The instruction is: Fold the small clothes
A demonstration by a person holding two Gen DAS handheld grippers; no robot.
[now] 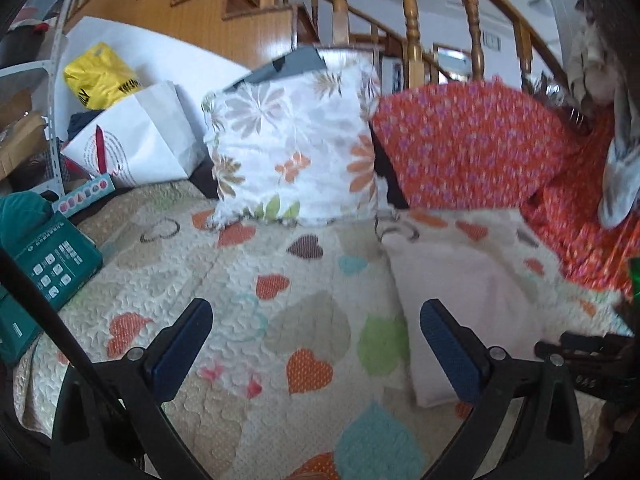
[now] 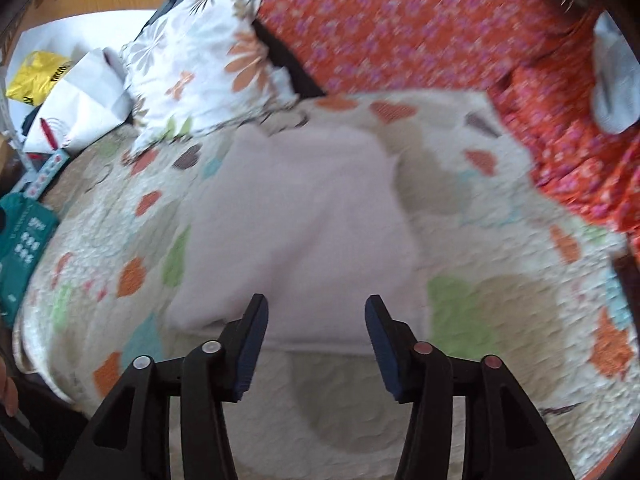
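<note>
A pale pink small garment lies flat on the heart-patterned quilt. It also shows in the left wrist view, right of centre. My right gripper is open and empty, its fingertips just above the garment's near edge. My left gripper is open and empty over the quilt, with its right finger over the garment's left edge. The right gripper's black frame shows at the right edge of the left wrist view.
A floral cushion and an orange-red patterned cushion lean at the back. Orange-red fabric lies at the right. A teal box, white bag and yellow bag sit left. A wooden stair railing stands behind.
</note>
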